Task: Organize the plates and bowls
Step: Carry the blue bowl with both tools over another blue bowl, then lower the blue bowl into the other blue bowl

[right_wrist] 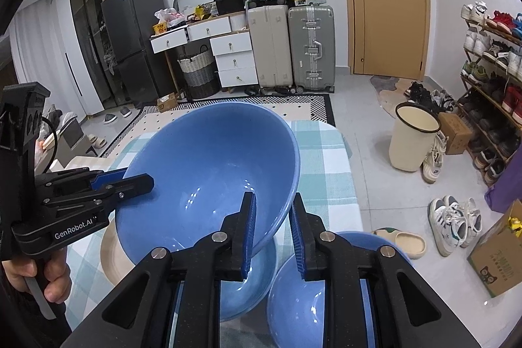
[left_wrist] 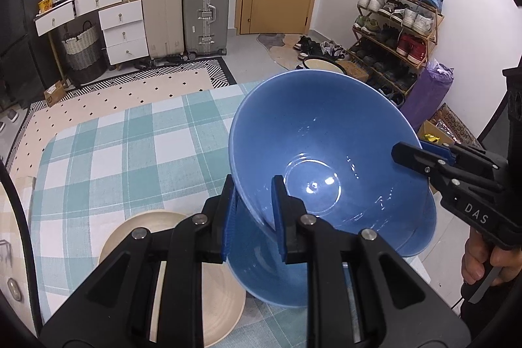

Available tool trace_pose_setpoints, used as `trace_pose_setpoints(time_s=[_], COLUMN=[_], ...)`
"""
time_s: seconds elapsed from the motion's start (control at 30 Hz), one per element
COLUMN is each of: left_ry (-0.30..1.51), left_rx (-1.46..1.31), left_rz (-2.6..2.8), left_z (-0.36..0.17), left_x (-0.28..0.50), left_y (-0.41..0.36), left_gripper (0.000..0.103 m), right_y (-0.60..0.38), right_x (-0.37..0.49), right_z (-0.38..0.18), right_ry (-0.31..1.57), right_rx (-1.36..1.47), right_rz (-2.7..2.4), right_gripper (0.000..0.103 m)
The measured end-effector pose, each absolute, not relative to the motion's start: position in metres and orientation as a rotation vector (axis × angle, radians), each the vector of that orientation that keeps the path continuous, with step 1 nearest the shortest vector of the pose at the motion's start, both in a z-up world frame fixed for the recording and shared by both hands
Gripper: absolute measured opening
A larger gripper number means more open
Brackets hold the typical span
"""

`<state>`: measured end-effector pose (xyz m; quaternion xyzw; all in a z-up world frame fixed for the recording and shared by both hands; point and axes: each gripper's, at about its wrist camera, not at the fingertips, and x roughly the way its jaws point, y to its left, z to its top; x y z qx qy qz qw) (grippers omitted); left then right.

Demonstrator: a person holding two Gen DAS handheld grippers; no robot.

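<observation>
On my far left, just beside the left tool, a cream plate lies flat on the checked tabletop. My left tool has its two fingers nearly together, pinching the near rim of a big blue bowl, one finger inside the wall and one outside. The bowl is tilted, lifted off the cloth, and hangs over a second blue bowl sitting underneath it. Across the bowl from the left tool, my right tool straddles the opposite rim, its fingers narrowly apart either side of the wall; I cannot tell whether they actually bite. Just right of the right tool, a third blue bowl rests upright on the tabletop.
</observation>
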<state>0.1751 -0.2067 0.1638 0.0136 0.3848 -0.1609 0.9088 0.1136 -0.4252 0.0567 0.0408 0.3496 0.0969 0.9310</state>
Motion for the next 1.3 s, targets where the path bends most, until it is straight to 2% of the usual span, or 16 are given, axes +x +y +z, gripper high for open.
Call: trace_pose_setpoints(time_s=[0.8, 1.1, 1.17, 1.3], left_ry=[0.852, 0.874, 0.877, 0.878], left_rx=[0.012, 0.027, 0.037, 0.062], left_rz=[-0.314, -0.294, -0.290, -0.274], left_z=[0.111, 0.090, 0.085, 0.079], left_x=[0.171, 0.175, 0.175, 0.176], left_y=[-0.189, -0.189, -0.190, -0.193], left_gripper=[0.017, 0.017, 0.017, 0.017], right_y=[-0.405, -0.396, -0.393, -0.390], right_x=[0.105, 0.102, 0.102, 0.102], right_z=[0.003, -0.011, -0.014, -0.017], right_ry=[0.781, 0.794, 0.799, 0.803], right_rx=[0.092, 0.034, 0.026, -0.009], right_rz=[0.231, 0.219, 0.226, 0.212], right_gripper=[0.023, 0.026, 0.032, 0.032])
